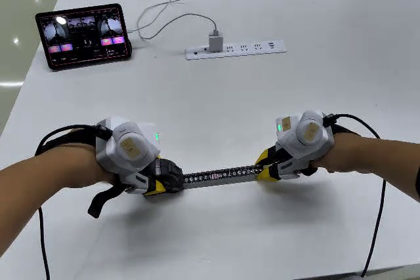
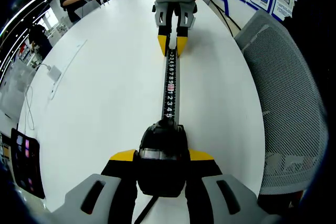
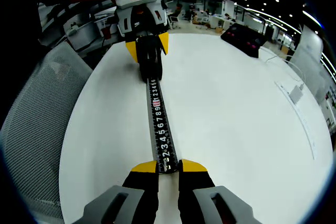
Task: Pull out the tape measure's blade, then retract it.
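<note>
The black tape measure case [image 1: 169,178] [image 2: 161,157] sits clamped in my left gripper [image 1: 157,181] [image 2: 161,157], low over the white table. Its grey numbered blade [image 1: 220,176] [image 2: 169,85] [image 3: 159,124] stretches straight out to the right. My right gripper [image 1: 266,167] [image 3: 168,167] is shut on the blade's end, its yellow-tipped fingers [image 3: 144,167] pinching it. In the left gripper view the right gripper [image 2: 172,45] faces me at the far end of the blade; in the right gripper view the left gripper [image 3: 148,53] holds the case [image 3: 150,59] at the far end.
A tablet [image 1: 83,35] with a lit screen stands at the table's back left. A white power strip [image 1: 236,48] with a plugged charger and cable lies at the back middle. A grey mesh chair [image 2: 283,103] [image 3: 42,119] stands beside the table edge.
</note>
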Demonstrator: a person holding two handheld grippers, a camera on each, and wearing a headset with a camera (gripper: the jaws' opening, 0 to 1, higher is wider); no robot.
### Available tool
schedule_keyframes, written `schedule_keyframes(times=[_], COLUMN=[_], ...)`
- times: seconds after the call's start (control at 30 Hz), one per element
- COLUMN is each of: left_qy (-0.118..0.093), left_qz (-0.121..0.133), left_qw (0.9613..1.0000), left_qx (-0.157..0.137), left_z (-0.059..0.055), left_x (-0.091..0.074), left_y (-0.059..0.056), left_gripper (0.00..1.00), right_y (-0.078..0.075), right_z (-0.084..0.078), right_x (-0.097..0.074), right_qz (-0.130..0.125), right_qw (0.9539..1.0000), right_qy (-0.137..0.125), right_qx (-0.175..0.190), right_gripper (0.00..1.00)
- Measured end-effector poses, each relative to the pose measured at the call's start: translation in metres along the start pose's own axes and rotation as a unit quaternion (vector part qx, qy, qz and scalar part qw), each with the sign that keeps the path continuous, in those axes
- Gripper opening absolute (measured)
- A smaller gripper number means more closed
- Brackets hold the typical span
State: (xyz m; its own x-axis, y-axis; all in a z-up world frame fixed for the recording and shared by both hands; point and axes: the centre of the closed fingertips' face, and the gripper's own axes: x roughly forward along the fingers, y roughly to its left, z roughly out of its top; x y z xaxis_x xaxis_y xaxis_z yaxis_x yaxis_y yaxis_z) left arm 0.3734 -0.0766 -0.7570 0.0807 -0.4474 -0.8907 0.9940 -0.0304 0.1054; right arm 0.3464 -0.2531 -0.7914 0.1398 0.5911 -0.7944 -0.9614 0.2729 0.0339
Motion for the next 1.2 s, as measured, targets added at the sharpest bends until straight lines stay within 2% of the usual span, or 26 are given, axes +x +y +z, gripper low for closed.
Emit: schedule_keyframes(times=[1.2], left_qy=[0.0], left_qz=[0.001], left_qw=[1.0], left_qx=[0.0], left_z=[0.0], left_x=[0.0], left_y=[0.0], left_gripper=[0.29], right_y=[-0.003], right_z=[-0.016], right_x=[-0.013], right_qz=[-0.003], right_qw=[0.9999], right_qy=[0.004], right_qx=[0.013], right_gripper=[0.09])
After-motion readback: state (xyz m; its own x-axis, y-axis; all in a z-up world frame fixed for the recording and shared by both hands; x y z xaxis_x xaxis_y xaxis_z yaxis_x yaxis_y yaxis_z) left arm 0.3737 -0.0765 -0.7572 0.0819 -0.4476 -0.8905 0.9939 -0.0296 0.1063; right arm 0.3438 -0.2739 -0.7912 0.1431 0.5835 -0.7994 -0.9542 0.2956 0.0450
